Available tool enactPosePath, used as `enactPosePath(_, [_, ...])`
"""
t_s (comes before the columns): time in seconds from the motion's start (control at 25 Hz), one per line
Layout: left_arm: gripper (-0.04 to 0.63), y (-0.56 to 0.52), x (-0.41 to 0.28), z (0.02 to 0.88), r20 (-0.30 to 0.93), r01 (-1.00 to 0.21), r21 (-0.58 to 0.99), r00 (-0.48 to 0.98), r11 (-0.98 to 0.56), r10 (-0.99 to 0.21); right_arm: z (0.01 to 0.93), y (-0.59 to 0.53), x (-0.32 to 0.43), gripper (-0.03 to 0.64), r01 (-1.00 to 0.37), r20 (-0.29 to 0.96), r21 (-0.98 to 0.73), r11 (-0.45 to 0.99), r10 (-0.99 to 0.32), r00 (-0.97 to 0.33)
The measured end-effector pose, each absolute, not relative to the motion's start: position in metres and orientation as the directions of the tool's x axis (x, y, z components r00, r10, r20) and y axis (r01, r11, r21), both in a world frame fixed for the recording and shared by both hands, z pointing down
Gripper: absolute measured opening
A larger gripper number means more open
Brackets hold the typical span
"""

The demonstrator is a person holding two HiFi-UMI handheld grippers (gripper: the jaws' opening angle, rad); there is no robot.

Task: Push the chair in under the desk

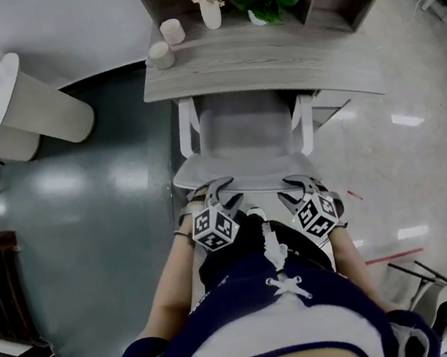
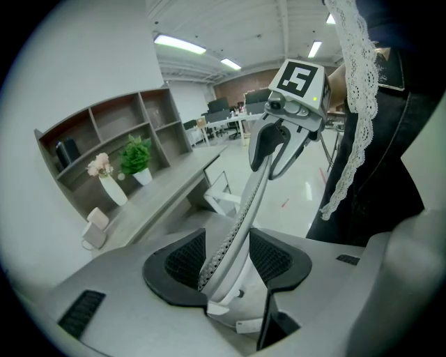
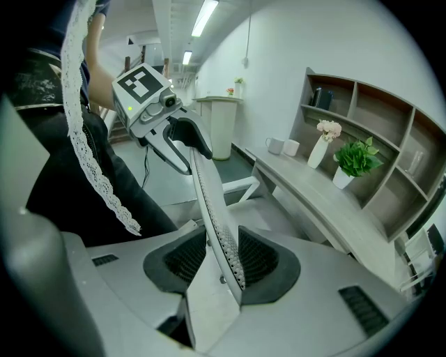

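While the chair (image 1: 243, 141) faces the desk (image 1: 274, 70) with only its seat front seemingly under the top, most of the push looks left to do; left claw (image 1: 219, 192) and right claw (image 1: 303, 184) each clamp the top rim of its back, side by side

Front of chair (image 1: 238, 134) hidden beneath desk (image 1: 274, 70)
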State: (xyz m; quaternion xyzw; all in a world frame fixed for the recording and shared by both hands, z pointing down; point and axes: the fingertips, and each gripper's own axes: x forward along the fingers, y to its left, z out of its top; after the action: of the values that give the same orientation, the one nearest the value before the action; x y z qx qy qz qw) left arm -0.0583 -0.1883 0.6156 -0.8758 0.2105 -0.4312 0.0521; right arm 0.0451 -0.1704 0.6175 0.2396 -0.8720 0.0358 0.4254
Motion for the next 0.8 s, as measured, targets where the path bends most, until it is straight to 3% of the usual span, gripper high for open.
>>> enactPosePath(0.8, [0.199, -0.21, -0.056, 0.615, 0.73, -0.322, -0.283, 0.539, -0.904, -0.42, 0.618, -0.193, 0.048, 0.13, -0.445, 0.756, 0.153, 0.882, -0.395, -0.523])
